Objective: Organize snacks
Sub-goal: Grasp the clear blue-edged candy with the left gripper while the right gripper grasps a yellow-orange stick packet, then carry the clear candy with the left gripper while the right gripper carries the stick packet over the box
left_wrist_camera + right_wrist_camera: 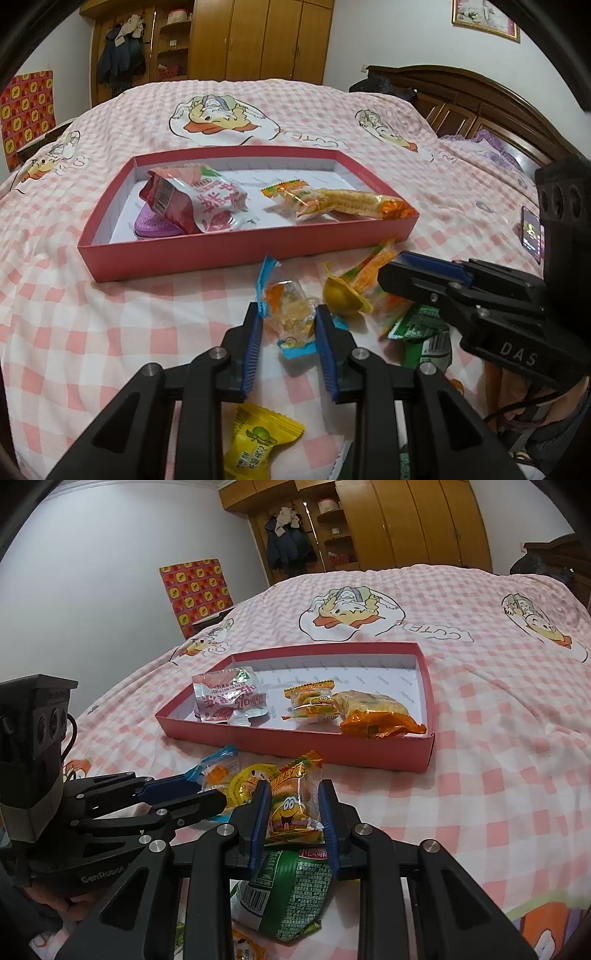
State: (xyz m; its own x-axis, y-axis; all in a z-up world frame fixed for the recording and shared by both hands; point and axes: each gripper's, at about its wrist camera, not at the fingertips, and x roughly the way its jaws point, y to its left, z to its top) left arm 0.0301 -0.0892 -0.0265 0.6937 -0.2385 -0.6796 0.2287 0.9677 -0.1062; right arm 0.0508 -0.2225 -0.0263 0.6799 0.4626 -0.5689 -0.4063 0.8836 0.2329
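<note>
A shallow red box [184, 254] [369, 751] lies on the bed with several snacks inside: a red-white pouch [199, 201] [229, 701], a small burger candy [314, 703] and an orange wrapped cake [351, 203] [376, 716]. My left gripper [288, 317] is shut on a blue-edged clear snack packet [288, 306] [218, 770] in front of the box. My right gripper [293, 808] is shut on an orange burger candy packet [291, 805]; it shows in the left wrist view [391, 273]. A yellow jelly cup [341, 295] [245, 786] lies between them.
A green snack bag [291, 893] [421, 325] lies under my right gripper. A yellow candy [255, 443] lies near the front edge. A phone [532, 232] rests at the right. The pink checked bedspread [480, 775] stretches around; headboard [480, 103] and wardrobe [258, 37] stand behind.
</note>
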